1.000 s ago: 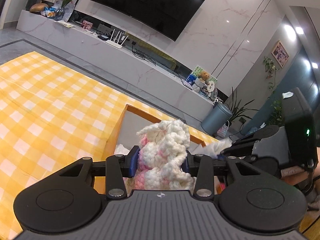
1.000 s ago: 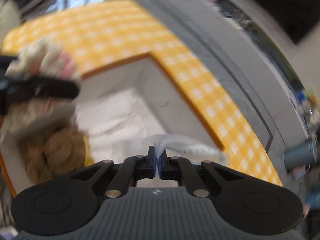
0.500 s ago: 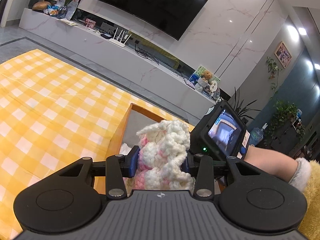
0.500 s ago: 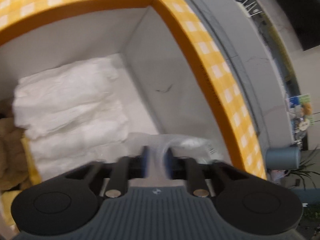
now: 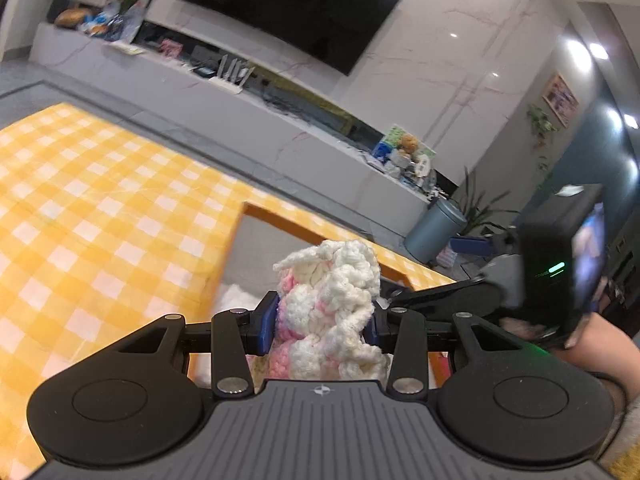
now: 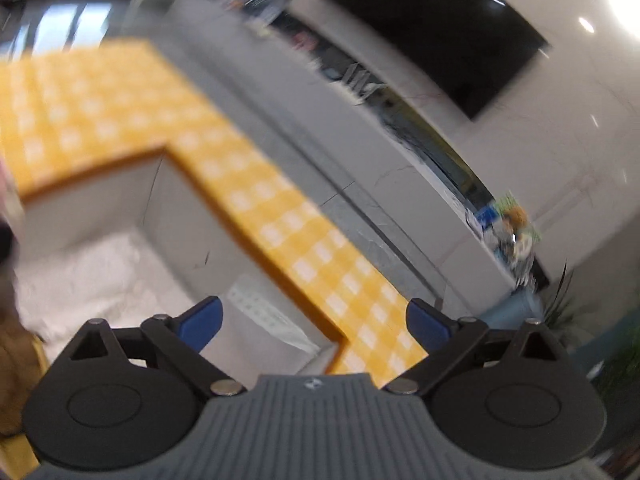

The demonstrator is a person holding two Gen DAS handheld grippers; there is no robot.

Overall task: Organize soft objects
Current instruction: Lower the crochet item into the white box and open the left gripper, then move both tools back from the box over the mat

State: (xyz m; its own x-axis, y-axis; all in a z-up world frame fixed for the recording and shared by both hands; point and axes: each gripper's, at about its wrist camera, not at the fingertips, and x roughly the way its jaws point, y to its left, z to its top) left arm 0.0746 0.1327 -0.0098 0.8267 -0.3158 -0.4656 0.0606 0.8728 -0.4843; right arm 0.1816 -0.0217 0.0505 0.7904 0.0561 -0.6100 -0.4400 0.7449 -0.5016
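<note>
My left gripper (image 5: 322,320) is shut on a white and pink crocheted piece (image 5: 332,300), held above the open box (image 5: 280,216) sunk into the yellow checked table. My right gripper (image 6: 314,320) hovers over the same box with its jaws opening wide and nothing between them. Below it, a clear packet with white contents (image 6: 264,316) lies on the box floor by the right wall. A folded white cloth (image 6: 92,280) and a brown plush thing (image 6: 16,360) also lie in the box. The right gripper's camera body (image 5: 560,264) shows at the right of the left wrist view.
The yellow checked cloth (image 5: 100,208) covers the table around the box. Behind it stand a long white TV cabinet (image 5: 240,120) with a black screen above, and a grey bin (image 5: 436,228) and plants on the floor to the right.
My right gripper let go of the clear packet, which now lies in the box, spread its jaws wide and tipped upward. My left gripper kept still with the crocheted piece.
</note>
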